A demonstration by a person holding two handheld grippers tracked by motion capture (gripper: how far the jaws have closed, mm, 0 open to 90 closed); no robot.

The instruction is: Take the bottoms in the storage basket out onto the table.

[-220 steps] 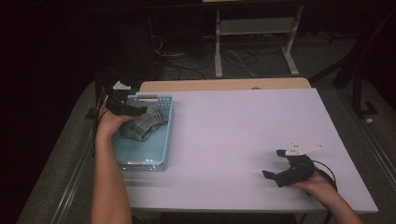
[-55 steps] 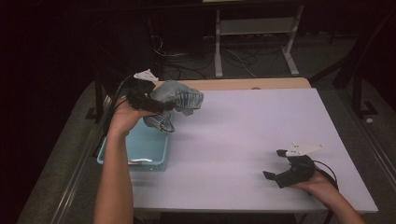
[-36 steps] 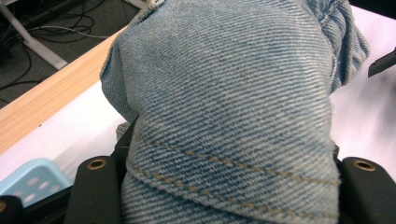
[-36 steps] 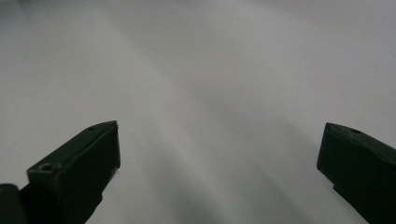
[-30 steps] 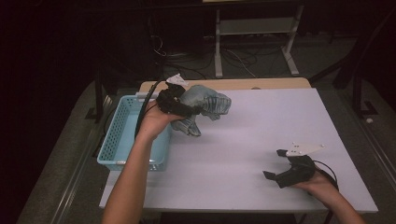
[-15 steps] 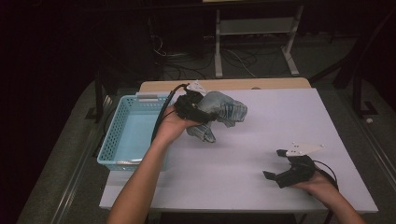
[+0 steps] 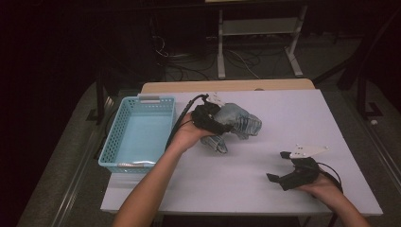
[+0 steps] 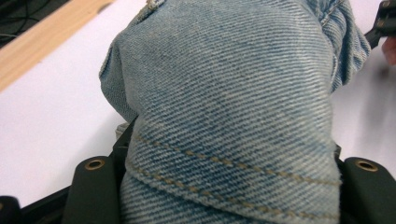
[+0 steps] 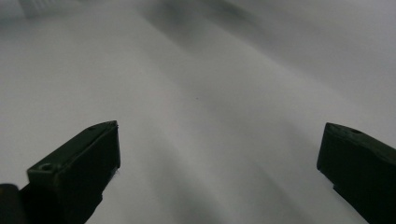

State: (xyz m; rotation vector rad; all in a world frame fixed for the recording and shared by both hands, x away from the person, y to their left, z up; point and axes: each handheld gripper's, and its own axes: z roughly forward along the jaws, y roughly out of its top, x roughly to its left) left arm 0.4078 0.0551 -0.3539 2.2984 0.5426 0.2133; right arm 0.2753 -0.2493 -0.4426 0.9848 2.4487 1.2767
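The left gripper [image 7: 213, 124] is clamping bunched denim jeans [image 7: 239, 122] beside the basket [image 7: 124, 159], risking slippage, while the right gripper [image 7: 283, 169], jaws apart, is idling.

High view: fixed above the person's edge of the worktop [image 7: 283, 189], facing forward and down, far enough to take in the whole top. Left gripper view: rides its hand-held gripper, pressed close against denim [image 8: 233, 93] (worktop behind it). Right gripper view: low, close over bare worktop [image 9: 210, 93], between its own jaws. All three share the worktop surface.
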